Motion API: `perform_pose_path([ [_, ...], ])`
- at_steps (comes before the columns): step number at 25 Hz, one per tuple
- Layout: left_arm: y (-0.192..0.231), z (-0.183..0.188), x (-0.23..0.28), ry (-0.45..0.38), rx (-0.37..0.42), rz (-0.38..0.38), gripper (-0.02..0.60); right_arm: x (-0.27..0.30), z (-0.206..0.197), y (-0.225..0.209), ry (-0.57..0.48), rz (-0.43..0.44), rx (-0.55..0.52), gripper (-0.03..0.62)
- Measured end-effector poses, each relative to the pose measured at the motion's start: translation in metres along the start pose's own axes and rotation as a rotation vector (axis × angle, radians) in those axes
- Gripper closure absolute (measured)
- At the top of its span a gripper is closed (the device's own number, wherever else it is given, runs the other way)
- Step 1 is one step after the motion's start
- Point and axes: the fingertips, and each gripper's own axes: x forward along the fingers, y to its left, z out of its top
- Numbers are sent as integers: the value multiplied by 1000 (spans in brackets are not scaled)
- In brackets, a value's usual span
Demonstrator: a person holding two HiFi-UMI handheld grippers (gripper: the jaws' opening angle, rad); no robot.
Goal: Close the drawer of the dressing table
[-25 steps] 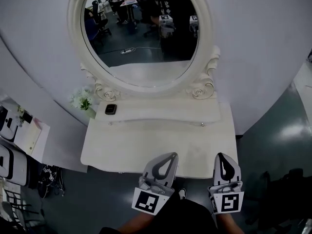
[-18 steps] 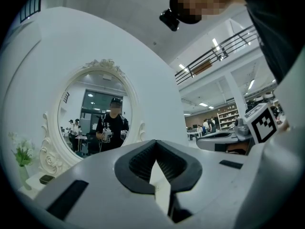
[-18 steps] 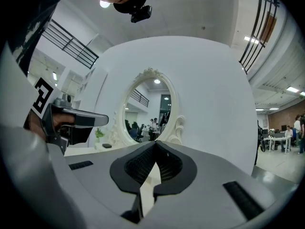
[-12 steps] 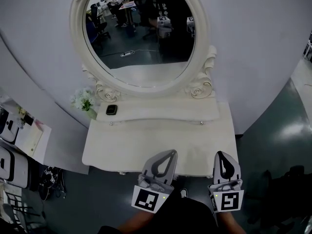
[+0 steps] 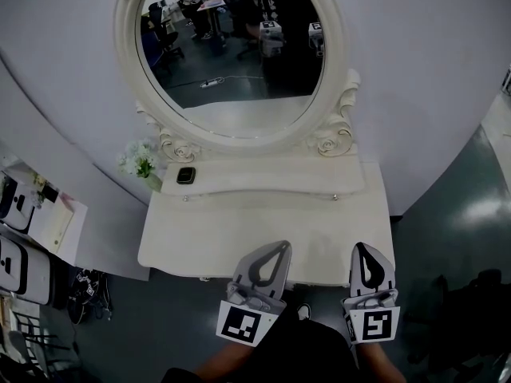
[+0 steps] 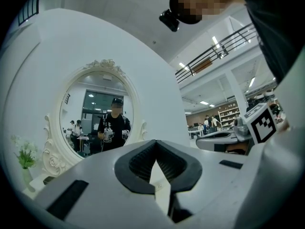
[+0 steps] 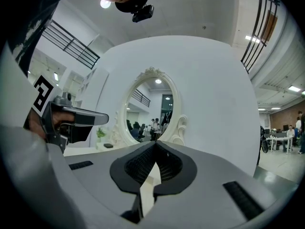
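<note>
- The white bench [image 5: 239, 238] stood in the middle of the head view, against a curved white wall [image 5: 423, 94], with an oval mirror [image 5: 239, 94] rising from its back.
- Its drawer could not be made out; the front lay under the top's near edge, hidden from above.
- Two small knobs [image 5: 185, 199] showed on the low raised tier behind the top.
- The left gripper [image 5: 282, 246] was at lower centre, jaws closed tip to tip with nothing between them, the tips over the bench's front edge.
- The right gripper [image 5: 363, 248] was just right of it, jaws likewise pressed together and empty.
- White flowers [image 5: 137, 162] and a small dark square object [image 5: 185, 175] sat at the bench's back left.
</note>
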Motion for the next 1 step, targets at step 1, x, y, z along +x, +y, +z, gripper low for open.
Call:
perform_pose_path([
  [1,0,0,1,-1,-1,1,578,1,-1,0,1,1,1,595],
])
